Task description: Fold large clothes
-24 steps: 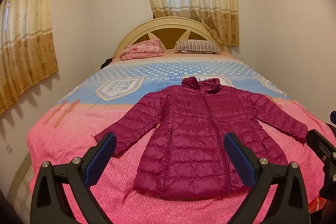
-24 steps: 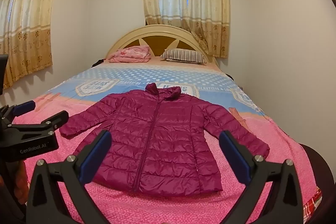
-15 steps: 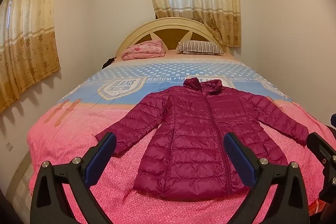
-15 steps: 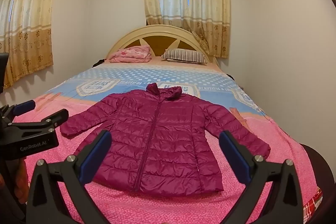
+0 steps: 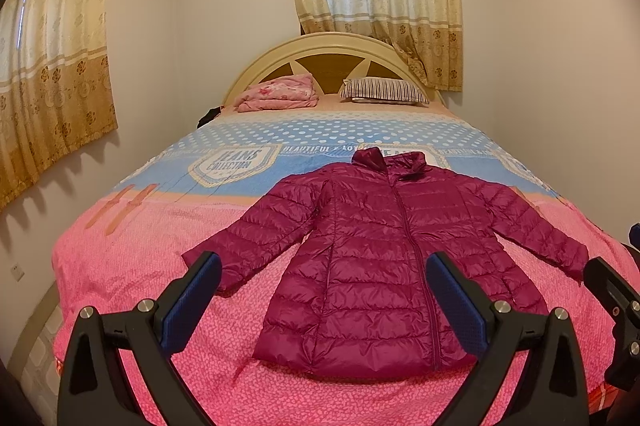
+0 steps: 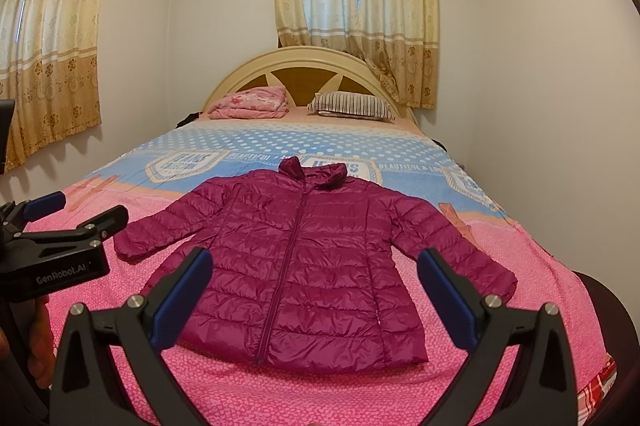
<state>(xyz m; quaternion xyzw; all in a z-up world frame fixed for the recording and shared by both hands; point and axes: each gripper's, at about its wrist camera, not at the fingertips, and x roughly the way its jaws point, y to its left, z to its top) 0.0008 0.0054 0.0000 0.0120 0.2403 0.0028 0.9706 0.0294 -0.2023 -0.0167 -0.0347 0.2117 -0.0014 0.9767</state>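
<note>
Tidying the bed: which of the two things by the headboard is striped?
The striped pillow, on the right; the folded pink blanket beside it is floral, not striped.

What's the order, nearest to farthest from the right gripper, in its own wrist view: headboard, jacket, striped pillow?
From the right gripper:
1. Jacket, spread flat on the bed's near pink end, straight ahead.
2. Striped pillow, far end, right of centre.
3. Headboard, behind the pillow, against the wall.

Black tool point(image 6: 314, 296) arms, blue pads point(image 6: 182, 296), silver screws.
</note>
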